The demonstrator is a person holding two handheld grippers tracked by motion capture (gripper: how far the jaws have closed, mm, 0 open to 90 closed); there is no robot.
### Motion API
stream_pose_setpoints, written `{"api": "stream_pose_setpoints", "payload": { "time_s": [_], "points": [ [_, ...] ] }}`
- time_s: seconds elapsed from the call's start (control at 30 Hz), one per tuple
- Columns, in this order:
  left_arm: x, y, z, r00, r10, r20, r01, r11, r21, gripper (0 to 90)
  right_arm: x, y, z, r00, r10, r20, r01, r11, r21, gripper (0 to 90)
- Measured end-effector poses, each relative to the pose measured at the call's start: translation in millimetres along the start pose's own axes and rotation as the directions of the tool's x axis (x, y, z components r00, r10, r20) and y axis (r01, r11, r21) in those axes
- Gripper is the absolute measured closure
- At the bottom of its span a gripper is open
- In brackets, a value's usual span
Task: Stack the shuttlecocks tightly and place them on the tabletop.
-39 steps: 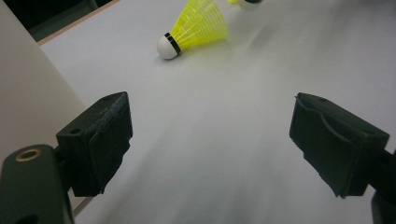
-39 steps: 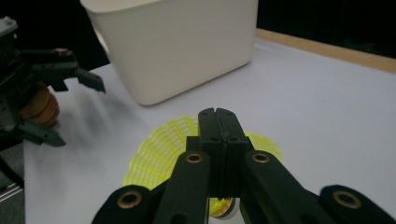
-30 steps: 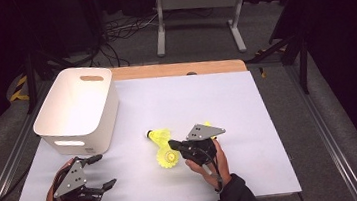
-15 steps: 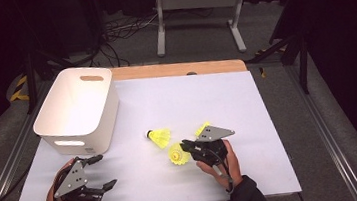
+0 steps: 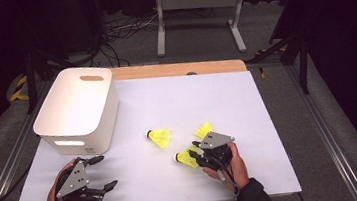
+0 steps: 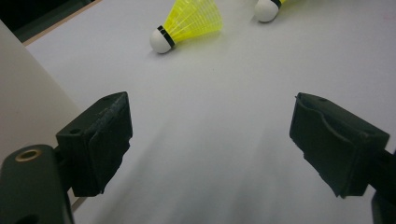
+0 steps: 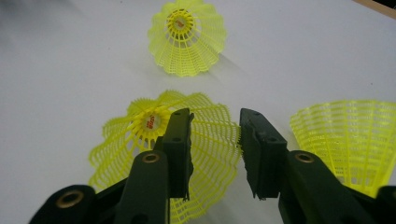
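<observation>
While resting low, right gripper (image 5: 198, 153) straddles shuttlecock (image 5: 186, 158).

Both forearms come in from the bottom edge of the high view, dark sleeves on. The left gripper (image 5: 95, 174) sits low at the near left, jaws spread wide apart with nothing between them, grey plate facing up. The right gripper (image 5: 196, 155) is near the middle, pointing left, and its jaws have just been opening, with a narrow gap between the pads (image 7: 180, 144) now.
</observation>
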State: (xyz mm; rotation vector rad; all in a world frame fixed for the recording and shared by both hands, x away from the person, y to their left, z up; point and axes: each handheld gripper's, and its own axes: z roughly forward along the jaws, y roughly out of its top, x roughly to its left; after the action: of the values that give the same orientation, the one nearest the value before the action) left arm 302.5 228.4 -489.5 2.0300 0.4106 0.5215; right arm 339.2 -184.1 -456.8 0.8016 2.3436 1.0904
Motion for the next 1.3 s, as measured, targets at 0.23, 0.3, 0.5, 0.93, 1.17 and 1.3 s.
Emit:
{"api": "stream_pose_setpoints", "payload": {
  "time_s": [0.23,0.3,0.5,0.93,1.17,1.3],
  "points": [
    [0.3,-0.3,-0.4,1.0,0.001,-0.002,-0.001,1.0,0.001,13.8,1.2,-1.5,-0.8,0.9994,-0.033,0.01,0.033,0.999,0.018,58.5],
    [0.4,-0.4,-0.4,1.0,0.002,-0.001,-0.002,1.0,0.001,13.8,0.4,-2.6,-3.0,0.9994,-0.032,0.015,0.032,0.999,0.016,56.4],
    [-0.3,-0.3,0.2,1.0,0.007,-0.006,-0.007,1.0,0.007,13.8,-2.2,-4.4,-8.4,0.9992,-0.03,0.026,0.029,1.0,0.012,54.3],
    [0.9,-0.7,0.0,0.9999,0.007,-0.012,-0.006,0.9999,0.009,13.5,-12.9,-14.0,-34.5,0.9993,-0.007,0.037,0.008,1.0,-0.024,51.9],
    [0.9,-1.0,0.0,0.9998,0.006,-0.021,-0.005,0.9999,0.015,13.3,-5.7,-20.7,-43.0,0.9957,-0.061,-0.07,0.06,0.998,-0.021,55.1],
    [0.9,-0.9,-0.1,0.9997,0.005,-0.023,-0.005,0.9999,0.014,13.2,3.3,-23.7,-39.2,0.9904,-0.091,-0.104,0.093,0.996,0.01,53.7]
  ]
}}
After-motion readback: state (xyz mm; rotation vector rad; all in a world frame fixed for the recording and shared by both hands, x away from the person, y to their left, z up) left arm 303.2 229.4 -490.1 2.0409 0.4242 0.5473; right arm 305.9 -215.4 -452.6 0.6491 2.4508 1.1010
